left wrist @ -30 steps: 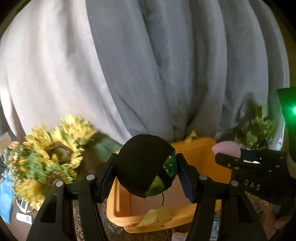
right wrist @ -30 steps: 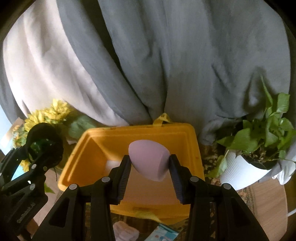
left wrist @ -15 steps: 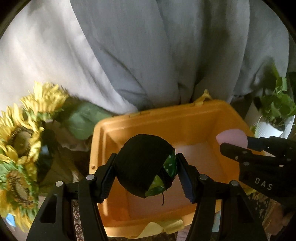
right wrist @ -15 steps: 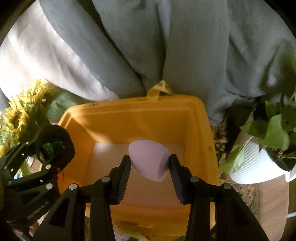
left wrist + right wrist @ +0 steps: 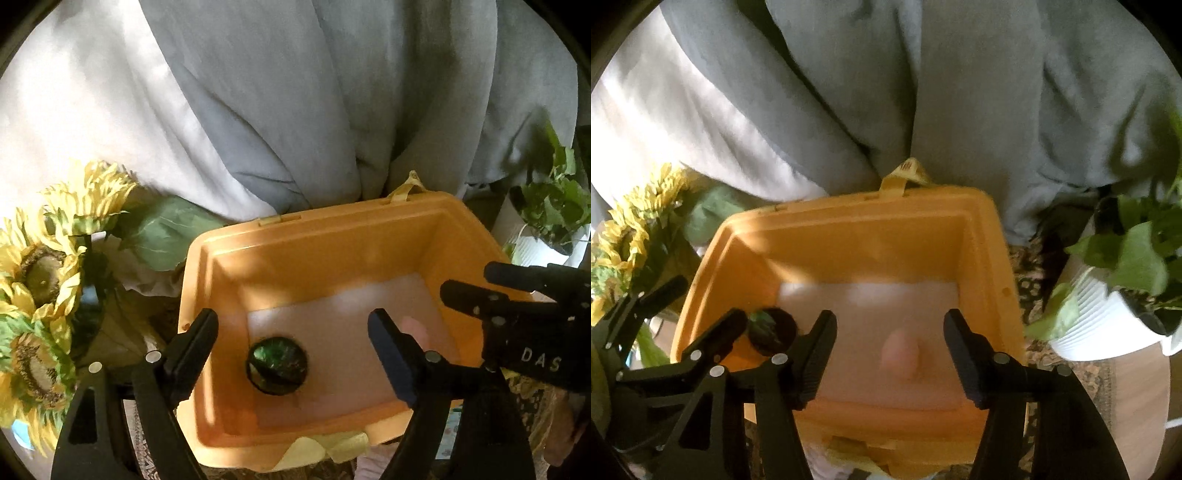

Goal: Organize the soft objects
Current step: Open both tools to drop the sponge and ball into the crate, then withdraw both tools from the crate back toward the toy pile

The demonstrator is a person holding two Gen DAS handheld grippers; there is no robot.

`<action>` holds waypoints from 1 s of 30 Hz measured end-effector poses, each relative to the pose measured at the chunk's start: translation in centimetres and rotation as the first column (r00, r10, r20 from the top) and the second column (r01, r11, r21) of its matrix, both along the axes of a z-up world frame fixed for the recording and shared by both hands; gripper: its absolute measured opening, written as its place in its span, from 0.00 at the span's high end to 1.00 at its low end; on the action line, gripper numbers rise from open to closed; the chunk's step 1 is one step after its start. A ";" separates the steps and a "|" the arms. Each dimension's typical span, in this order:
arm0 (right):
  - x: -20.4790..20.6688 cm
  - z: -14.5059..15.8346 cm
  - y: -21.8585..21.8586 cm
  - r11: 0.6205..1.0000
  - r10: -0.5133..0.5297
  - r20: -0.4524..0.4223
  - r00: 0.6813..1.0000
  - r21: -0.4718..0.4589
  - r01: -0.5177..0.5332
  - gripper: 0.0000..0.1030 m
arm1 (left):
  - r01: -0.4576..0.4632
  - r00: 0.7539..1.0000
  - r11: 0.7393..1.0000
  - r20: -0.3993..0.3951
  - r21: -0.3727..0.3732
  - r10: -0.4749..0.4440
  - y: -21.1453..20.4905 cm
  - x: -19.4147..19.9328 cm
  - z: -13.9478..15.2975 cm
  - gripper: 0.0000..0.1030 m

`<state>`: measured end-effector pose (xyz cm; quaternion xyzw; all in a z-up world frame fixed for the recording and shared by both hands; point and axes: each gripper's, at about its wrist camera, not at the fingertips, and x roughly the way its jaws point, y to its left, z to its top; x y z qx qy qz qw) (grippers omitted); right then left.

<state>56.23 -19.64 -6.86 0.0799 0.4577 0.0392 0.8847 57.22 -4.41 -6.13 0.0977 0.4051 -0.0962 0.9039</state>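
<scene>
Both the left tongs point(image 5: 293, 334) and the right tongs point(image 5: 890, 334) stand apart and empty above the orange bin point(image 5: 849, 206), the dark ball point(image 5: 277, 363) and pink sponge point(image 5: 900, 353) lying below them inside, so lowering either tongs might press these soft things.

White capital letters "DAS" stand on the black body of the right gripper point(image 5: 524, 314), seen at the right edge of the left wrist view, just right of the orange bin point(image 5: 295, 236). The yellow strap tab point(image 5: 908, 171) on the far rim of that bin carries small dark print, too blurred to read. No other text, number or sign is legible.
</scene>
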 end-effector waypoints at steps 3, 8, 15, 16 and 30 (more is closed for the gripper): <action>-1.0 1.4 -0.2 1.000 -0.022 0.046 0.999 -0.021 0.023 0.40 | 0.000 1.000 1.000 0.018 -0.016 0.001 0.1 -0.7 0.5 0.17; -3.2 4.0 -0.5 0.997 -0.056 0.139 0.989 -0.050 0.063 0.35 | -0.002 0.997 0.999 0.078 -0.041 0.005 0.3 -2.8 2.3 0.09; -7.2 7.1 -1.0 0.994 -0.097 0.243 0.965 -0.032 0.108 0.35 | -0.003 0.981 0.998 0.192 -0.055 0.013 0.5 -6.5 5.2 0.00; -7.8 7.4 -1.1 0.993 -0.105 0.253 0.962 -0.034 0.117 0.35 | -0.003 0.978 0.998 0.208 -0.057 0.015 0.5 -7.1 5.5 0.00; -15.6 7.8 -1.9 0.987 -0.141 0.283 0.949 -0.028 0.155 0.35 | 0.045 0.955 0.997 0.294 -0.068 -0.023 0.1 -14.6 7.1 0.00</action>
